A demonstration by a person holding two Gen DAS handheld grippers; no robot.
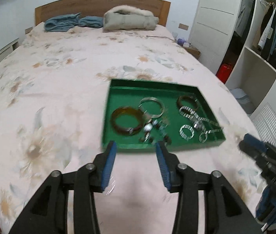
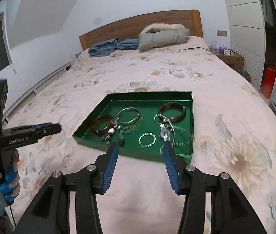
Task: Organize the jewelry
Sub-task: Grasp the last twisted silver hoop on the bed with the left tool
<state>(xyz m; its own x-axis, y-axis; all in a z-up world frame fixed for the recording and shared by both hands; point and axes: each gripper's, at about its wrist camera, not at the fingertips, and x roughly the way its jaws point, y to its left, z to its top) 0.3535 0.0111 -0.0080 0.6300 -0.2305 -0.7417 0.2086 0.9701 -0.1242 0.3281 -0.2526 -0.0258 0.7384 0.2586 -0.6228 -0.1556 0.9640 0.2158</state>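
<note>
A green tray (image 1: 153,85) (image 2: 149,96) lies on the floral bed cover. It holds an amber bangle (image 1: 125,131) (image 2: 103,130), a silver bangle (image 1: 162,107) (image 2: 129,108), a brown bangle (image 1: 179,102) (image 2: 177,118), twisted silver rings (image 1: 180,131) (image 2: 140,139), a watch on a chain (image 2: 165,132) and small beads. One silver ring (image 2: 63,158) lies on the cover left of the tray. My left gripper (image 1: 136,144) hovers at the tray's near edge, open and empty. Over the same edge my right gripper (image 2: 141,144) stands open, nothing between its pads.
Folded blue clothes (image 1: 63,22) and a beige fur-trimmed coat (image 1: 130,19) lie by the wooden headboard (image 2: 138,25). An open wardrobe (image 1: 264,39) stands to the right, with a nightstand (image 2: 229,57) beside the bed. A blue-gloved hand (image 2: 9,183) holds the left gripper's handle.
</note>
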